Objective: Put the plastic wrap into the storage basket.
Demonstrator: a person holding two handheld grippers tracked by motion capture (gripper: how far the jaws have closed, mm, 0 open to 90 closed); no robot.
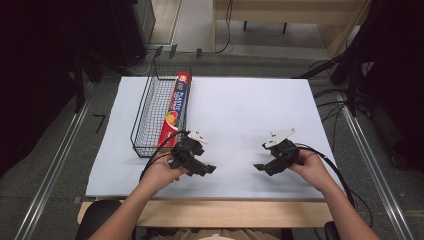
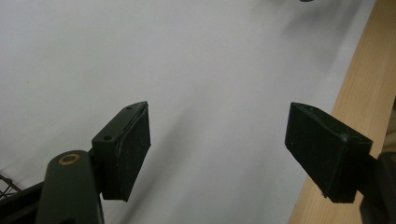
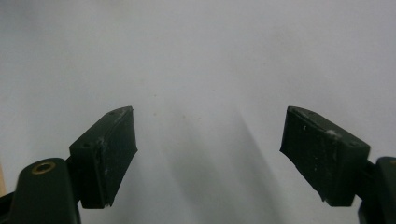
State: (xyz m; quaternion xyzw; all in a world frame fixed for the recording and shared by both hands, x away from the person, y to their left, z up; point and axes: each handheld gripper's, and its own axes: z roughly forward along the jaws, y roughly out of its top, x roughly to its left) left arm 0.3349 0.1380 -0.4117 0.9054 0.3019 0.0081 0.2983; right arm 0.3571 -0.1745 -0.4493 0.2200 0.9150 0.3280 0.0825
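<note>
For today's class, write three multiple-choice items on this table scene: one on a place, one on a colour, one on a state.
1. Where does the box lie?
A. In the wire basket, along its right wall
B. On the white sheet, between the grippers
C. On the floor

2. What is the box's main colour?
A. Green
B. Red
C. White

3. How do the jaws of the left gripper stand?
A. Shut on the box
B. Shut on nothing
C. Open, with nothing between them

Key: 1 A, the high view shows it inside the basket's right side; 2 B, its top is mostly red; 3 C, the left gripper view shows bare sheet between the jaws.
</note>
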